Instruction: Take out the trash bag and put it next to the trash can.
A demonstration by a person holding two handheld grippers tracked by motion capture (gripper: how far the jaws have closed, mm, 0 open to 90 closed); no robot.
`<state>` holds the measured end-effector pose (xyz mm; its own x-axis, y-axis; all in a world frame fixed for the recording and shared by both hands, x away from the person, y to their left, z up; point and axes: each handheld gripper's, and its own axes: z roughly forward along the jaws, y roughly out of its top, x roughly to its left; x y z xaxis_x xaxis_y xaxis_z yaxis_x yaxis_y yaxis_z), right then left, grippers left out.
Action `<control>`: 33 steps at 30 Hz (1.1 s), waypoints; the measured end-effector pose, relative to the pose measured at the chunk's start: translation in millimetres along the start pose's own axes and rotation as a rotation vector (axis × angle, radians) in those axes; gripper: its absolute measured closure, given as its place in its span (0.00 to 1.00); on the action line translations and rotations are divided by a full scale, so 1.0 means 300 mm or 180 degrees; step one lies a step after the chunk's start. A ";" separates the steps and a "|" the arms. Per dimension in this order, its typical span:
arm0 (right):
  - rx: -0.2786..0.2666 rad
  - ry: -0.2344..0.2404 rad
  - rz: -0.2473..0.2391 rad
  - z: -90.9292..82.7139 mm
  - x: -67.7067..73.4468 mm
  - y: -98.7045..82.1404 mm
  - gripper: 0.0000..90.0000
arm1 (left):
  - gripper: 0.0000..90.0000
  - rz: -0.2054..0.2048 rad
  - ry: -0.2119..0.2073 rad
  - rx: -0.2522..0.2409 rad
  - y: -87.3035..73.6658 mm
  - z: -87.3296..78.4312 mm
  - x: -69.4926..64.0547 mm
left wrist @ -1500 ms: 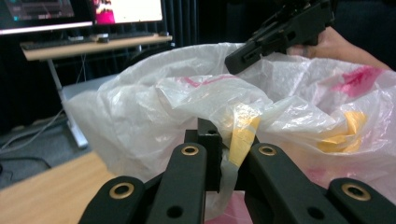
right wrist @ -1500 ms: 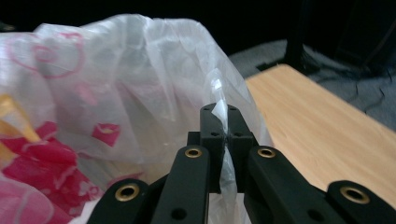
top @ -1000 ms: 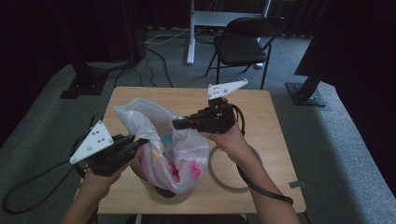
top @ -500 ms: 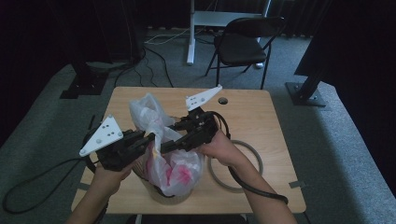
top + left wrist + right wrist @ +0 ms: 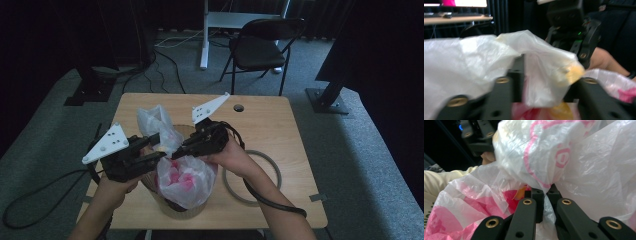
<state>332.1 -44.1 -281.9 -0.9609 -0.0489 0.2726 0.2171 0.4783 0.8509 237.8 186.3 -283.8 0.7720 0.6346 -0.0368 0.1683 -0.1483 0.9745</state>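
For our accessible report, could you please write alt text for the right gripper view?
The right gripper has its two black jaws shut on a fold of a thin white plastic bag with pink print. The bag bunches up in front of them, and the left gripper shows dark at upper left.

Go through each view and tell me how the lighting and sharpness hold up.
High view: dim, dark surroundings, the table evenly lit, fairly sharp. Left gripper view: the plastic bag smeared by blur, jaws soft. Right gripper view: bright; the right gripper sharp, the bag's upper bulge slightly blurred.
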 end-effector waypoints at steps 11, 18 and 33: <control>-0.0056 -0.0110 0.0055 -0.022 -0.007 -0.005 0.99 | 0.13 -0.0199 0.0281 0.0129 -0.020 -0.036 0.031; -0.0215 -0.0127 0.0111 -0.060 -0.026 -0.012 0.99 | 0.03 -0.0275 0.0409 0.0096 -0.034 -0.071 0.050; -0.0421 -0.0151 0.0153 -0.135 -0.033 0.023 0.99 | 0.01 -0.0381 0.0466 0.0084 -0.174 -0.165 0.086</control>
<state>350.2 -75.8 -260.4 -0.9552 0.0144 0.2957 0.2809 0.3592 0.8900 218.6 247.9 -324.5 0.6484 0.7521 -0.1178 0.2711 -0.0836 0.9589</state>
